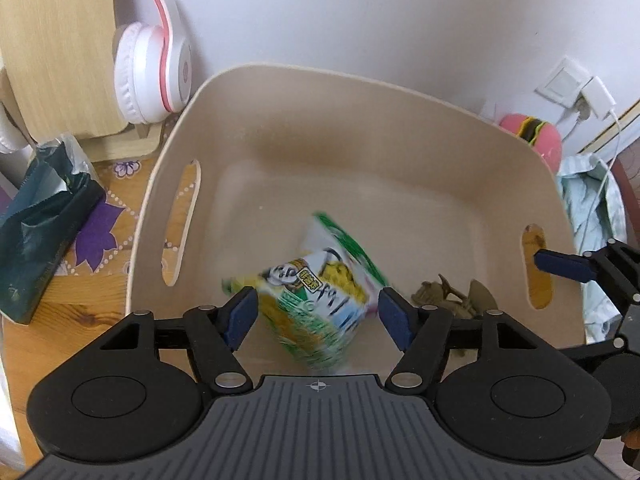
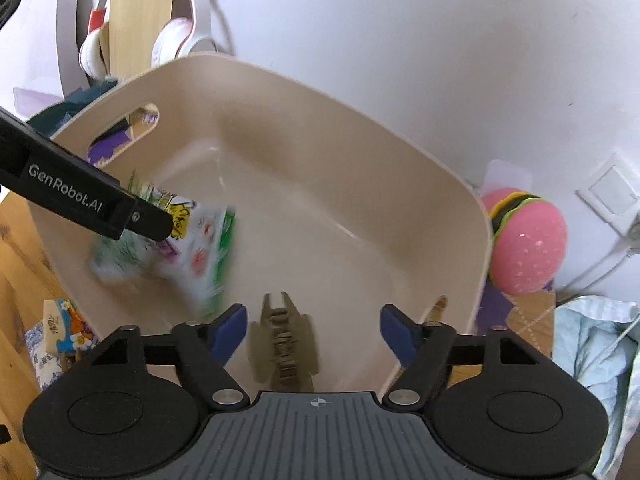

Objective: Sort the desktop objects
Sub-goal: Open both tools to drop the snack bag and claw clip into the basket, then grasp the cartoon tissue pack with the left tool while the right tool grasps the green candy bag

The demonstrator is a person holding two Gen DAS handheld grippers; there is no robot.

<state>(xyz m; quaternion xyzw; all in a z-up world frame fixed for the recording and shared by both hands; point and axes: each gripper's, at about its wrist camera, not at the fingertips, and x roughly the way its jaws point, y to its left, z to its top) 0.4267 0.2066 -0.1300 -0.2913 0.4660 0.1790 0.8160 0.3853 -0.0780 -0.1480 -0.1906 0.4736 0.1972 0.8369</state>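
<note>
A beige plastic bin [image 1: 360, 92] [image 2: 332, 96] with handle slots stands on the wooden desk. A green and yellow snack packet [image 1: 316, 292] [image 2: 192, 248] is inside it, blurred, below my left gripper [image 1: 316, 316], which is open and apart from the packet. An olive toy plane [image 2: 286, 344] [image 1: 452, 298] lies in the bin below my right gripper [image 2: 314, 330], which is open and empty. The right gripper's fingers [image 1: 560, 266] show at the bin's right slot in the left wrist view.
White and pink headphones [image 1: 148, 68] hang on a wooden stand [image 1: 56, 48] at the back left. A dark green pouch [image 1: 36, 220] lies left of the bin. A pink burger toy [image 2: 524, 240], wall socket [image 1: 568, 84] and pale cloth [image 2: 596, 344] are at the right.
</note>
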